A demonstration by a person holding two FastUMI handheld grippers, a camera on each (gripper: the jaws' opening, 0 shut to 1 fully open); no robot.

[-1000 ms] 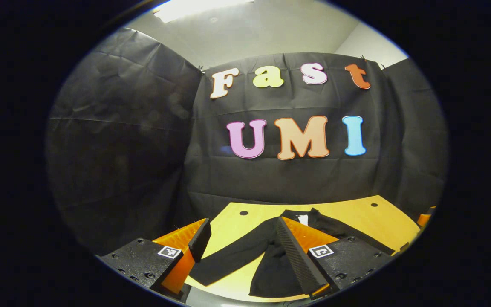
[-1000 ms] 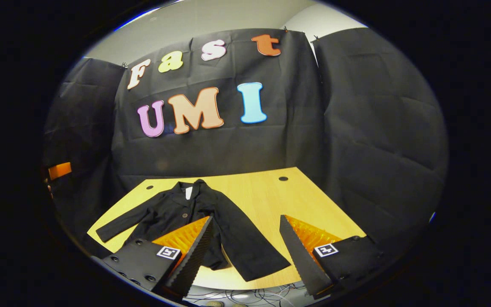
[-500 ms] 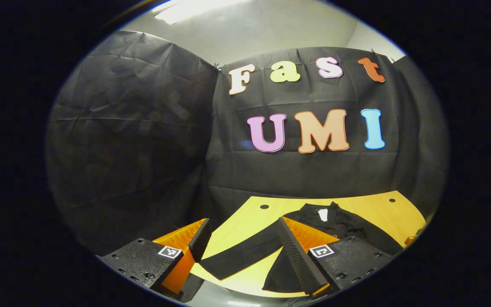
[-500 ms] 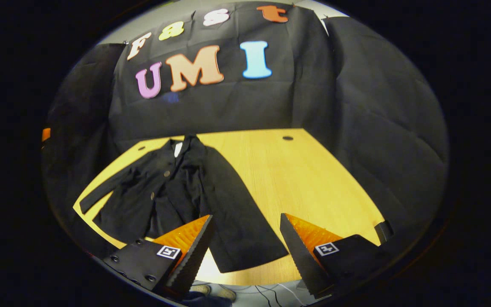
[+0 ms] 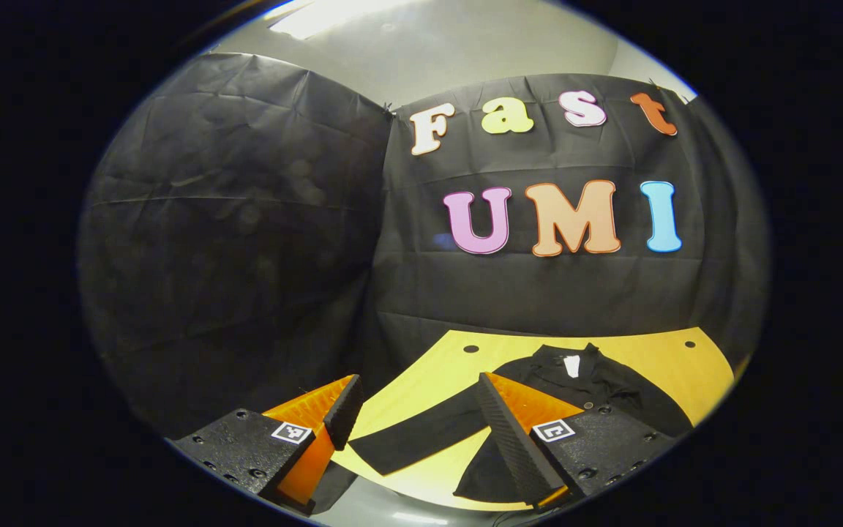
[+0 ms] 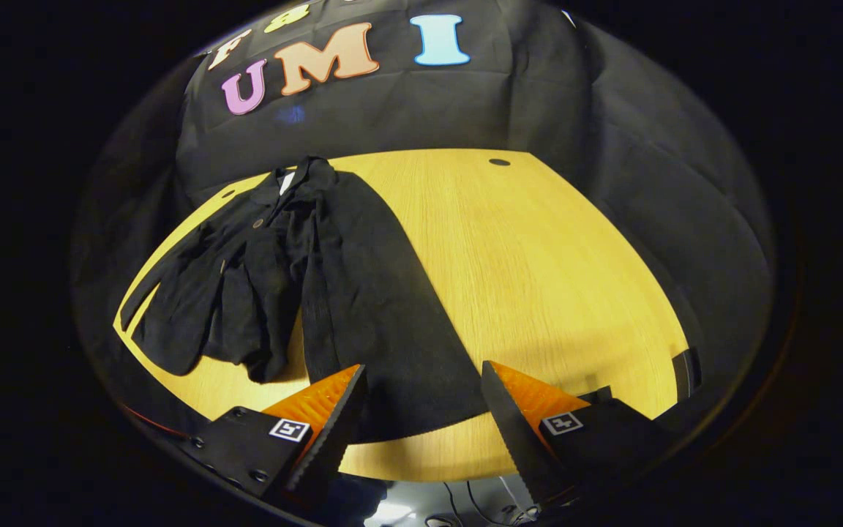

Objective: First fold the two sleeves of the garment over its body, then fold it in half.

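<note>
Black garment (image 6: pixel 297 278) lies flat on the wooden counter (image 6: pixel 538 278), sleeves spread toward 7 and 5 o'clock. Right hand-held gripper (image 6: pixel 421 424) hovers over one cuff, fingers apart; left hand-held gripper (image 5: pixel 414 432) likewise apart.

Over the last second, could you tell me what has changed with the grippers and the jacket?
The right gripper has tipped down and closed in over the near sleeve of the jacket; the left gripper has swung slightly leftward. Nothing was grasped. Both remain open, and the jacket lies unfolded on the table.

left gripper view: low, level | right gripper view: higher, downward | shared: jacket (image 5: pixel 597 391), table (image 6: pixel 538 249)
</note>
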